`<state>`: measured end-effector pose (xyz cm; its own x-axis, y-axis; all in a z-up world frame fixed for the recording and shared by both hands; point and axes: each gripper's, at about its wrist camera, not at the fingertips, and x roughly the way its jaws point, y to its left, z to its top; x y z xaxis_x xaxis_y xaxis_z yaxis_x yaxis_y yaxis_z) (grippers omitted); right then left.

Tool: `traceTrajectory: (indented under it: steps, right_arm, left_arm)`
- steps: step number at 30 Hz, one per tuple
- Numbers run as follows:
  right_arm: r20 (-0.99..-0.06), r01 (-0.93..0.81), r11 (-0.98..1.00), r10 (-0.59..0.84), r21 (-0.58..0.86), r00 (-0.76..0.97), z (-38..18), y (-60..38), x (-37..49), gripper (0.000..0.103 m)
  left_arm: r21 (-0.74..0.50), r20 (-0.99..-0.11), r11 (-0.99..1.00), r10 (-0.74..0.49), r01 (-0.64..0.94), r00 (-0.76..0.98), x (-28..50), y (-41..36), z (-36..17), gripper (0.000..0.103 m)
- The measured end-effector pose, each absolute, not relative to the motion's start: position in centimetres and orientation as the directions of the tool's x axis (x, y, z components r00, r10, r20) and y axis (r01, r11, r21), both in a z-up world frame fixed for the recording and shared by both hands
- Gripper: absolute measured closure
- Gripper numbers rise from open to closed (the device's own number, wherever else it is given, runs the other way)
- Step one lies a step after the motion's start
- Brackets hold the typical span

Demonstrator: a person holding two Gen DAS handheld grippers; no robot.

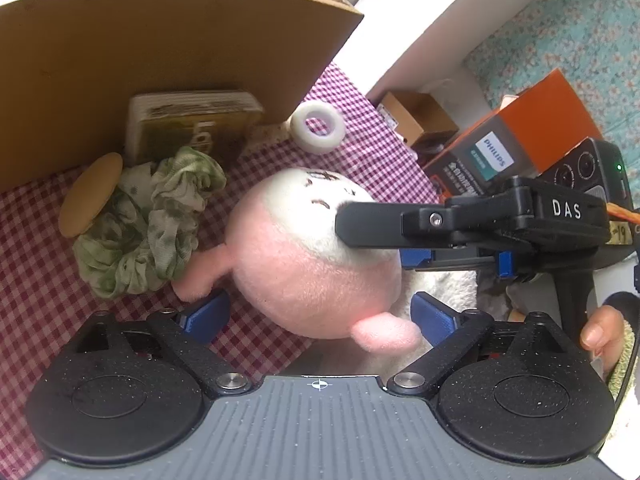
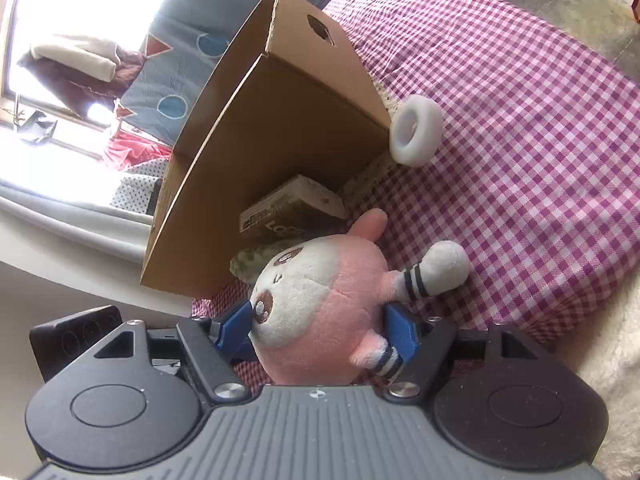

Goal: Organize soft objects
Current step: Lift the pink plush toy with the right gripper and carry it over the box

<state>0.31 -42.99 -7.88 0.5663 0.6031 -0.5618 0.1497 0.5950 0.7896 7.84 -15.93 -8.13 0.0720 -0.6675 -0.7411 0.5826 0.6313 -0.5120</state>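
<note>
While the right gripper (image 2: 320,326) clamps the pink plush (image 2: 320,312) just above the checked bed (image 2: 520,140), near the box (image 2: 280,120), the left gripper (image 1: 316,312), its jaws apart around the plush, should stay clear as the plush lifts over the box wall.

The plush toy (image 1: 312,264) is soft and fuzzy. The scrunchie (image 1: 148,236) beside it is thin, crinkly cloth. Behind it, the box (image 1: 168,52) is plain matt cardboard. The checked cloth (image 2: 520,152) under it looks woven.
</note>
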Motion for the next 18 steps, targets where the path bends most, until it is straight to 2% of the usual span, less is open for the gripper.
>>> traceTrajectory:
  steps: [10,18]
  right_arm:
    - [-0.539,0.144,0.574,0.612,0.806,0.579,-8.3,-43.2,0.5,0.032]
    - [-0.542,0.084,0.624,0.594,0.777,0.595,-6.4,-42.1,-0.2,0.033]
  left_arm:
    - [-0.512,-0.732,0.618,-0.677,0.596,0.073,8.1,-16.8,-8.0,0.009]
    - [-0.500,-0.717,0.601,-0.691,0.623,0.092,6.9,-16.6,-6.6,0.009]
